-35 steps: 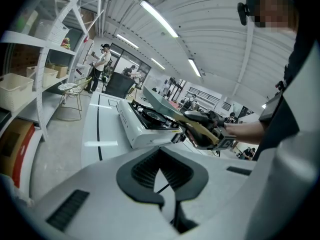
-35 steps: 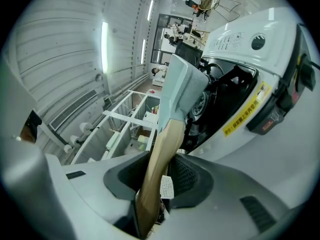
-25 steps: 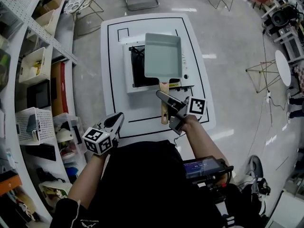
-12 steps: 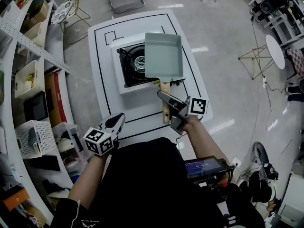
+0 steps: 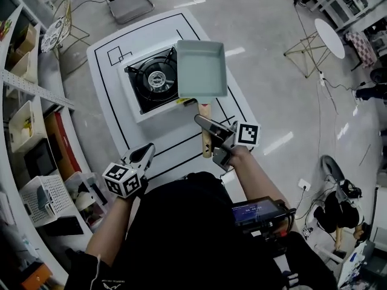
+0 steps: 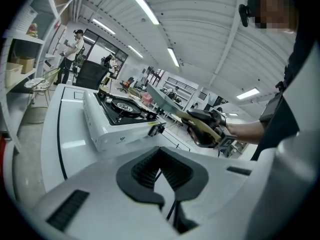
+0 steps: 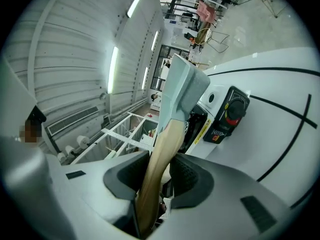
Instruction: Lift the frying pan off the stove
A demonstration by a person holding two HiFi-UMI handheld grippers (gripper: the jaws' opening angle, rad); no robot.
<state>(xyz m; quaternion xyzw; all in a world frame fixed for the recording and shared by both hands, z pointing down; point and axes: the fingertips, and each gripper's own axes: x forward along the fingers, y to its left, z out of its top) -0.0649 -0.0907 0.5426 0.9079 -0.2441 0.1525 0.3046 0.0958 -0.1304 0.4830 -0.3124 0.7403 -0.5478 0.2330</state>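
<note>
**Reviewer:** Where is the pan, and who has it?

**Operator:** The pale grey-green square frying pan [image 5: 201, 69] is in the air, clear of the white single-burner gas stove [image 5: 145, 88]. In the head view it hangs over the stove's right edge, beside the black burner grate [image 5: 156, 79]. My right gripper [image 5: 206, 127] has its fingers clamped on the light wooden handle [image 7: 159, 170], partway along its length.

**Reviewer:** And the left?

**Operator:** The left gripper [image 5: 144, 156] sits low at the near edge of the white counter with black lines [image 5: 172, 128]. Its fingers are together on nothing, and it is well apart from the pan.

**Reviewer:** What could go wrong?

**Operator:** Three risks, all my own judgement.
1. All the pan's weight sits out beyond the clamp. The handle looks smooth and rounded, so it could pivot or roll in the fingers and let the pan droop or tip sideways.
2. If it droops while over the stove's edge, the pan's underside could strike the grate or the black-and-red knob [image 7: 234, 106] and drag the stove across the counter.
3. A quick swing sideways would add to that twisting load.

I have no second support ready, since the left gripper is too far off to steady the pan.
</note>
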